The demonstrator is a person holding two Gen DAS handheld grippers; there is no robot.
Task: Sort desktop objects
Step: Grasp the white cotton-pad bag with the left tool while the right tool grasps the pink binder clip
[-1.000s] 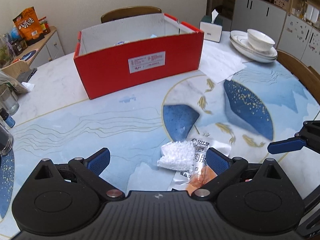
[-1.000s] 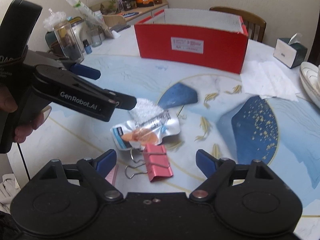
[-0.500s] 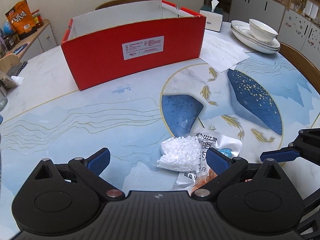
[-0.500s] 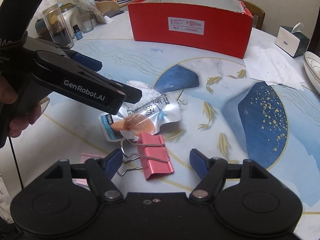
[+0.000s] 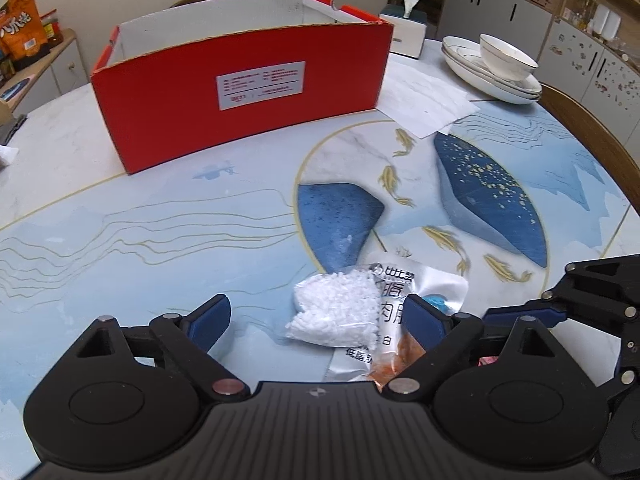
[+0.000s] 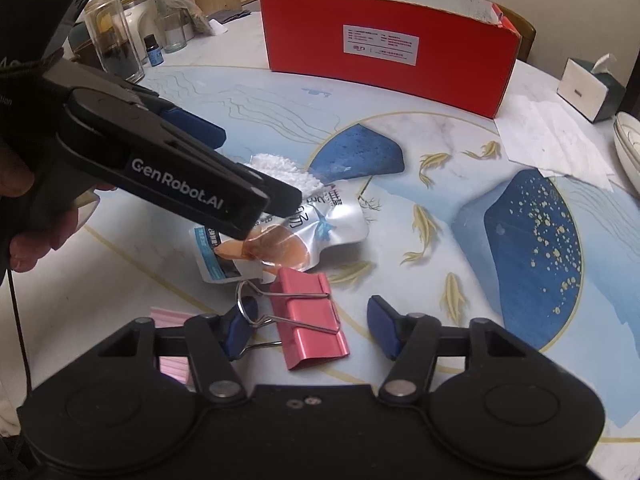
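Desktop objects lie in front of the red box [image 5: 240, 92] on the desk [image 5: 120, 240]: foil pouch [image 6: 324, 220], white pellet bag [image 5: 336, 308], pink binder clip [image 6: 312, 320]. Pick-up step. Left tool [image 5: 316, 316], jaws closing yet wide, straddles the pellet bag (no pad contact). Right tool [image 6: 308, 328], jaws closing, brackets the clip untouched; next, each must pinch and carry boxward.

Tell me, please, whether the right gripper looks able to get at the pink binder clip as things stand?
Probably yes: the right gripper has its closing jaws either side of the clip, which lies flat on the table. Nothing covers it; only the snack pouch touches its far end.
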